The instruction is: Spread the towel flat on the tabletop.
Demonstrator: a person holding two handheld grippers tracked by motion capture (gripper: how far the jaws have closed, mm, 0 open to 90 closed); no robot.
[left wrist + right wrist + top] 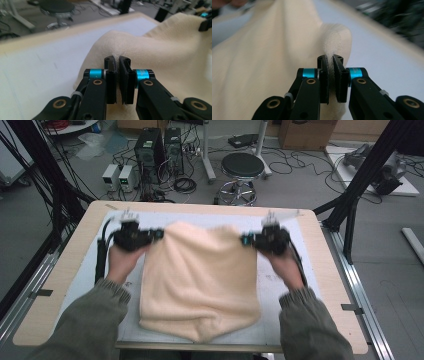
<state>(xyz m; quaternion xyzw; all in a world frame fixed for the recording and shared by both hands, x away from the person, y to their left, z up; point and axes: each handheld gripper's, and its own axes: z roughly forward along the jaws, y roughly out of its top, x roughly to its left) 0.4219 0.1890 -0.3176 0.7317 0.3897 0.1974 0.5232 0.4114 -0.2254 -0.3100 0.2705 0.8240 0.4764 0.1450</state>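
High view. A cream towel (pixel 200 280) lay on the white mat (pixel 280 285) that covered the wooden table (pixel 65 265), with its near edge close to the person's side and its far edge raised off the mat. The left gripper (pixel 159 235) held the far left corner of the towel, and the right gripper (pixel 244 240) held the far right corner; the two stood well apart, with the cloth stretched between them. Both hands were blurred. Grey-green sleeves (pixel 90 320) entered from the bottom edge. On the floor beyond the table stood a black stool (pixel 242 167).

Left gripper view. The two black jaws of the left gripper (pixel 117 61) were closed on a pinch of towel (pixel 160 57), whose fabric rose in a fold just behind the tips. The rest of the cloth spread away to the right, and bare mat (pixel 45 70) lay to the left. The stool (pixel 57 10) showed beyond the table's edge.

Right gripper view. The jaws of the right gripper (pixel 330 60) were clamped on a corner of the towel (pixel 262 62), a thick rounded fold of which stood up behind the tips. The cloth ran off to the left, and mat (pixel 382 60) lay to the right.
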